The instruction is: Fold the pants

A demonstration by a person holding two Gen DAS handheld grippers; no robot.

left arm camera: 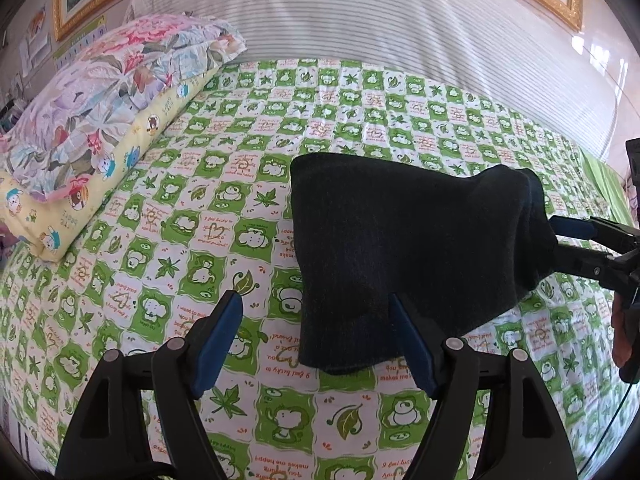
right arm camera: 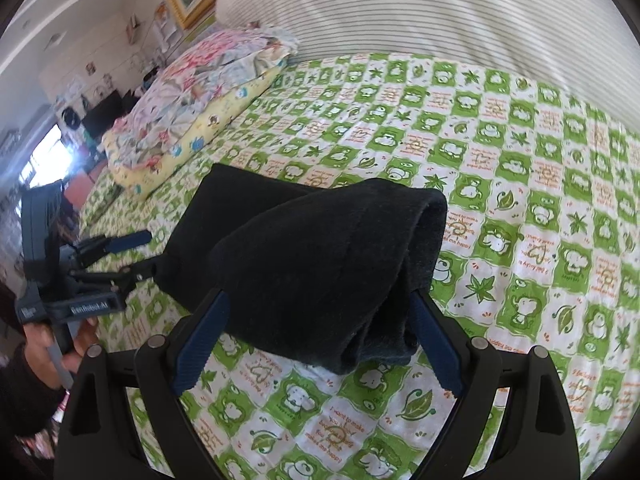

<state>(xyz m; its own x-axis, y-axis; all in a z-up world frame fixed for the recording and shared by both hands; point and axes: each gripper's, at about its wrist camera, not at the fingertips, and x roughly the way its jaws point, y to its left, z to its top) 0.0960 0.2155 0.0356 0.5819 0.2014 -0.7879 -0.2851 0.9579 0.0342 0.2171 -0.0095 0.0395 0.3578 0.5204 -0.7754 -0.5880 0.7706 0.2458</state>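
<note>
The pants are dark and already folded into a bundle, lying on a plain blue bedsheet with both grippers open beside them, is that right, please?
Not quite: the bedsheet is not plain blue but a green-and-white check with cartoon prints, as the left wrist view shows. The pants are dark and folded, and the left gripper and right gripper are open.

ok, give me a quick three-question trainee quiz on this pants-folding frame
1. True or false: the dark pants lie on a plain white sheet.
2. What sits at the far left of the bed? A) stacked pillows B) a laundry basket C) a pair of shoes
3. Fill in: the left claw and the right claw both have their fingers ___ (open/shut).

Key: 1. False, the bedspread is a green and white check with cartoon prints. 2. A, the stacked pillows. 3. Open.
</note>
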